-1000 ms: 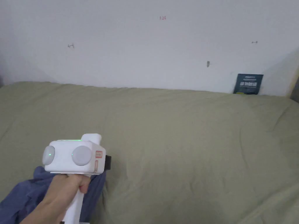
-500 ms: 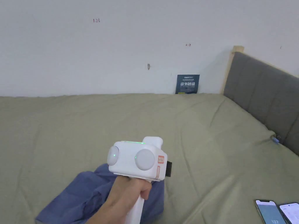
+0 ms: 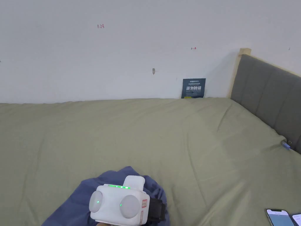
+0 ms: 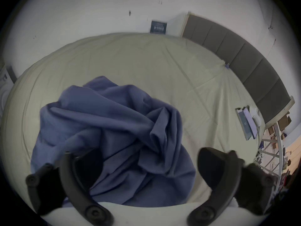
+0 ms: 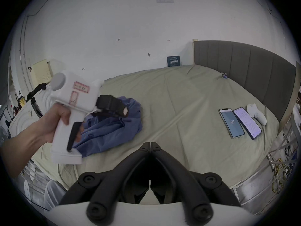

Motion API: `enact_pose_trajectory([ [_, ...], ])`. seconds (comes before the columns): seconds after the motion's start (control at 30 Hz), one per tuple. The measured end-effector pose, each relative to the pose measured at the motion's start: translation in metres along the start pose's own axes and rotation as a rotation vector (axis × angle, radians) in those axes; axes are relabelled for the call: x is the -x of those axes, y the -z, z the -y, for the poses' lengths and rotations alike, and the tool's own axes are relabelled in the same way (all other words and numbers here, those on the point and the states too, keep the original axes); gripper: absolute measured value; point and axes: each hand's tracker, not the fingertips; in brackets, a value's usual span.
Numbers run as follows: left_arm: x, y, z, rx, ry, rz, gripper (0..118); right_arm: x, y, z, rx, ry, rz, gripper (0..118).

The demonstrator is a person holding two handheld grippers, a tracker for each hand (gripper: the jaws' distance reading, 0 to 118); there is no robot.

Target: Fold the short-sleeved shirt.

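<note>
Since 0.5 s ago, the left tool (image 3: pixel 158 209) has been lowered toward the bottom edge of the head view, closer to the crumpled blue shirt (image 3: pixel 76 200). The shirt (image 4: pixel 114 131) is seen lying bunched in a loose heap on the olive-green bed (image 3: pixel 176 141), near its front edge. In the left gripper view the left tool (image 4: pixel 146 164) is held released, its jaws spread wide just above the cloth, with nothing pinched between them. The person's hand (image 5: pixel 53 123) is seen wrapped around its white handle. The right tool (image 5: pixel 150 144) is clenched, jaws meeting on nothing, well apart from the shirt (image 5: pixel 112 125). 2 phones (image 5: pixel 239 123) are laid side by side near the grey headboard (image 5: pixel 244 66).
</note>
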Motion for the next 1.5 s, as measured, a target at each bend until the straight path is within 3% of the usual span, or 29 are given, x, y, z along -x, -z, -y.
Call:
enact_pose_trajectory([
  [0.03,-0.016,-0.019,0.036,-0.055,0.007,0.001,113,0.001,-0.003,-0.003,-0.011,-0.004,-0.01,0],
  [0.23,0.024,-0.153,0.094,-0.285,-0.009,-0.107,108,0.013,-0.022,-0.011,-0.072,-0.038,-0.041,1],
  [0.3,0.037,-0.194,0.121,-0.356,-0.03,-0.162,95,0.016,-0.027,-0.013,-0.089,-0.049,-0.05,1],
  [0.33,0.043,-0.216,0.135,-0.408,-0.039,-0.193,68,0.018,-0.029,-0.014,-0.1,-0.057,-0.054,1],
  [0.4,0.053,-0.248,0.159,-0.491,-0.076,-0.276,0,0.022,-0.034,-0.016,-0.123,-0.07,-0.049,1],
  [0.6,0.068,-0.307,0.214,-0.638,-0.132,-0.479,0,0.034,-0.046,-0.025,-0.209,-0.122,-0.046,1],
  [0.73,0.068,-0.324,0.238,-0.707,-0.177,-0.54,0,0.044,-0.053,-0.026,-0.233,-0.153,-0.043,1],
  [1.13,0.094,-0.319,0.245,-0.654,-0.246,-0.492,0,0.057,-0.053,-0.027,-0.226,-0.176,-0.065,1],
  [1.4,0.143,-0.247,0.217,-0.355,-0.228,-0.376,0,0.063,-0.037,-0.021,-0.177,-0.175,-0.081,1],
  [1.43,0.15,-0.233,0.214,-0.353,-0.245,-0.364,18,0.064,-0.034,-0.02,-0.169,-0.177,-0.081,1],
  [1.47,0.155,-0.22,0.21,-0.316,-0.25,-0.377,57,0.065,-0.031,-0.019,-0.159,-0.177,-0.08,1],
  [1.5,0.166,-0.202,0.203,-0.233,-0.248,-0.352,103,0.065,-0.028,-0.018,-0.147,-0.177,-0.082,1],
])
